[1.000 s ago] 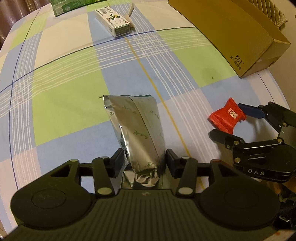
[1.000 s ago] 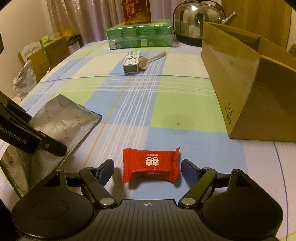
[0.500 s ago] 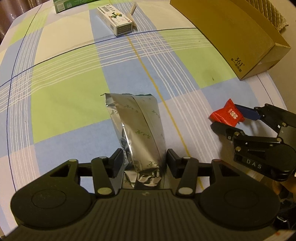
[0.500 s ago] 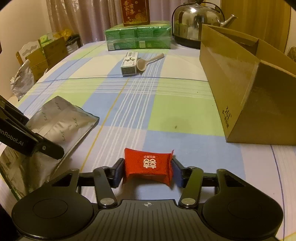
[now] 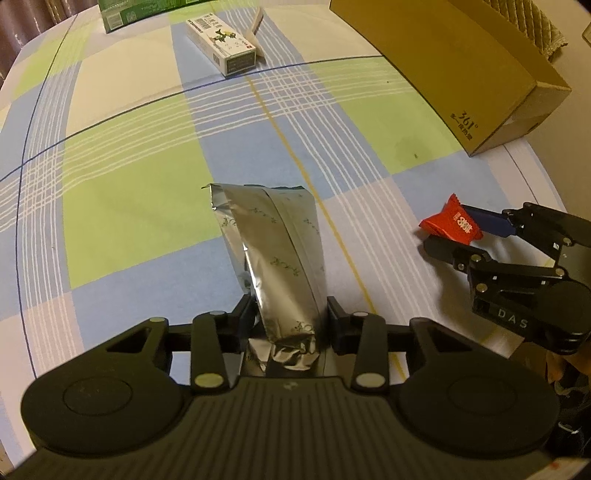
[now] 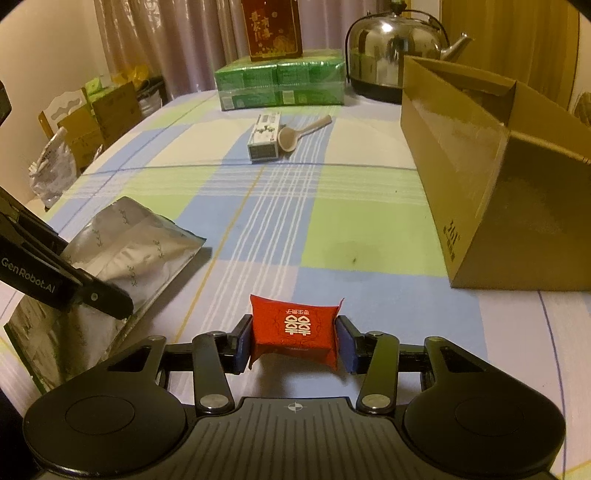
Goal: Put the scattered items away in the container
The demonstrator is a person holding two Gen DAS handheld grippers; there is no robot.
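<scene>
A big table is covered with a checked cloth (image 6: pixel 362 206) in blue, green and white squares. The left gripper (image 5: pixel 290 317) points down at a shiny silver foil bag with tiny green leaf prints (image 5: pixel 275 251). Its two black fingers are squeezing in on the lower end of the bag, one on each side, and the foil crumples where they press. The rest of the bag lies flat on the cloth, with its far end pointing away.

The right gripper (image 6: pixel 293 341) has a small red candy packet with white marks (image 6: pixel 295 326) between its blue pads (image 6: pixel 242 341). The fingers are closing on it, and both pads touch the sides of the packet. From the left camera, the packet looks tipped up off the cloth in that gripper.

The container is a brown cardboard box with dark print on its side (image 6: pixel 491 184). It stands on the right side of the table, well apart from both grippers, with its top open.

Farther back on the cloth lie a small white carton with a printed label (image 6: pixel 264 136) and a pale wooden spoon (image 6: pixel 299 134), just beside each other. Behind them sits a stack of green packs (image 6: pixel 282 85) with a dark red box (image 6: pixel 271 29) on top. A shiny metal kettle (image 6: pixel 397 55) stands near the brown box.
</scene>
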